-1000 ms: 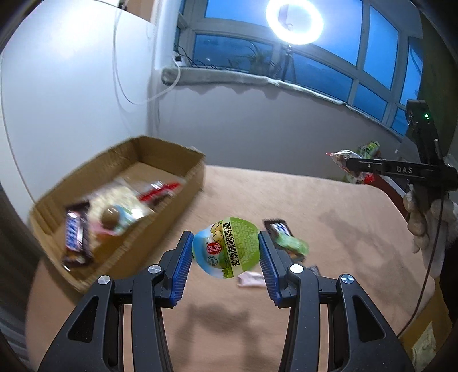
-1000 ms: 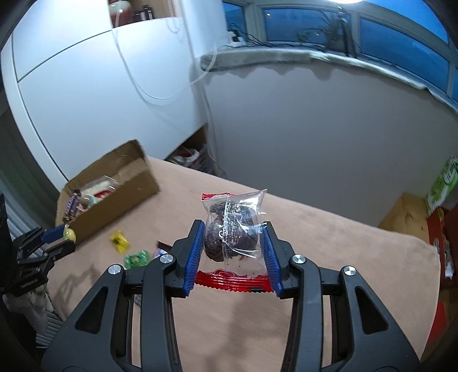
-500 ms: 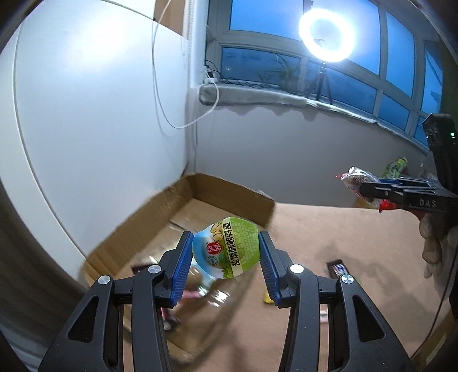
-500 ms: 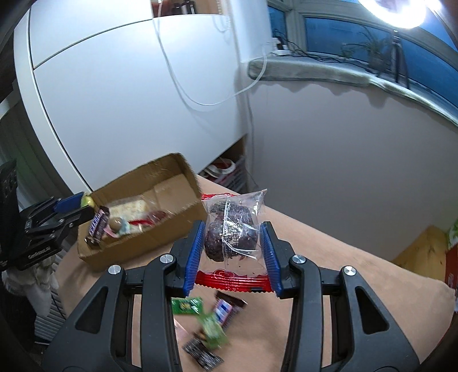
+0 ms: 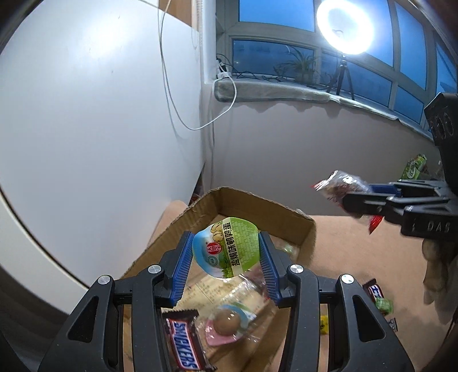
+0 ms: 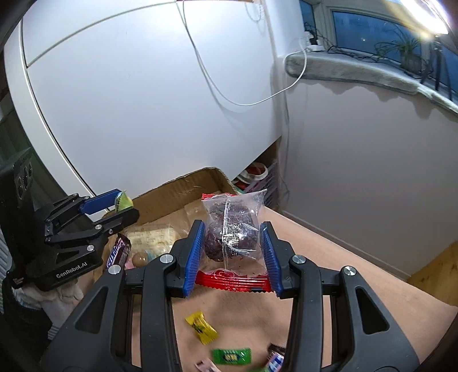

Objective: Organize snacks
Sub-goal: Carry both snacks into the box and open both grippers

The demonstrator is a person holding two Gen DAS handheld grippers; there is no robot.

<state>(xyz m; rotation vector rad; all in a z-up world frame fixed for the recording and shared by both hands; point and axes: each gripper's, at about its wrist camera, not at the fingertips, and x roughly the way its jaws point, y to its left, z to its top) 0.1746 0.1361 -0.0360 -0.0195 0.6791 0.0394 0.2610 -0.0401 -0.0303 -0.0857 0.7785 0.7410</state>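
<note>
Snacks fill both of your grippers. Your left gripper (image 5: 226, 254) is clamped on a green and blue egg pouch (image 5: 226, 250), held in the air above the cardboard box (image 5: 266, 207) at the left end of the bench (image 5: 357, 249). Your right gripper (image 6: 233, 251) is closed on a clear packet with a red edge (image 6: 233, 229), holding dark round pieces, raised just right of the box.

The left wrist view looks straight down into the box: a Snickers bar (image 5: 181, 342) lies near you, beside it a pink and blue packet with a brown ball (image 5: 227, 324), both resting on a larger pale clear bag (image 5: 229, 289). It also catches a ring light (image 5: 345, 25) over the windowsill.

The right wrist view shows what that one mostly misses: loose sweets on the bench near you, a yellow wrapped candy (image 6: 200, 326) and a green wrapped candy (image 6: 232, 356). It shows the left gripper from the side, the pouch only a green sliver.
</note>
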